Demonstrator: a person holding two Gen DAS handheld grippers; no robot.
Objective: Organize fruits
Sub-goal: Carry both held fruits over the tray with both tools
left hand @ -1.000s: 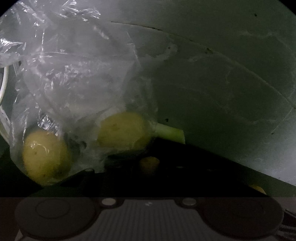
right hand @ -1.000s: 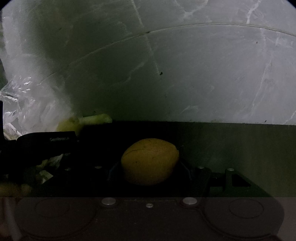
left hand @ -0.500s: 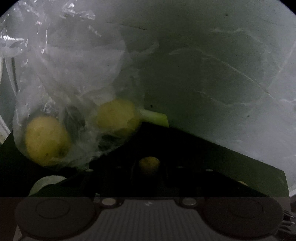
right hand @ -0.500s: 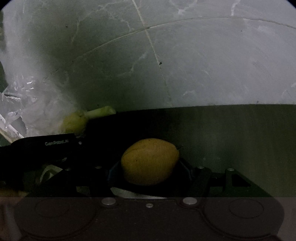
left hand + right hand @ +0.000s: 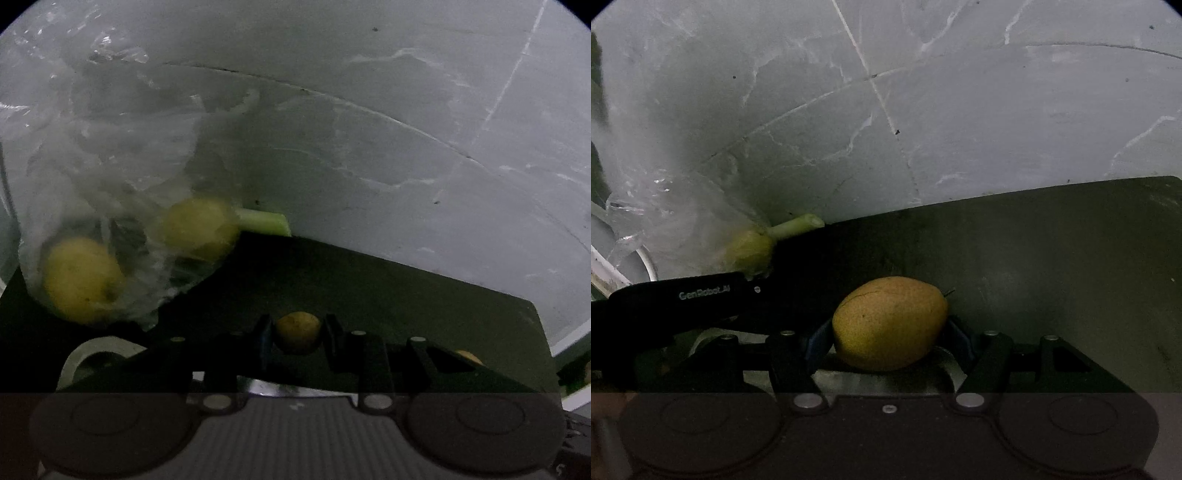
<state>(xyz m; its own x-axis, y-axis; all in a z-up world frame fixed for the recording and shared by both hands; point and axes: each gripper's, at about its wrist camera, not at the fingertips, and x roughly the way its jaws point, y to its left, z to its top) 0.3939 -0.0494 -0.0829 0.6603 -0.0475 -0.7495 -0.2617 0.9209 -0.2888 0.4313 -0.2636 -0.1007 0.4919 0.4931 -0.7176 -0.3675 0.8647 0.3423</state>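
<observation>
reading "GenRobot.AI" on left tongs (image 5: 701, 295), right tongs (image 5: 886, 332) gripping fruit (image 5: 890, 323)

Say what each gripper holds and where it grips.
The right gripper clamps a yellow fruit across its lower sides. The left gripper pinches a smaller yellow fruit by its two sides.
</observation>
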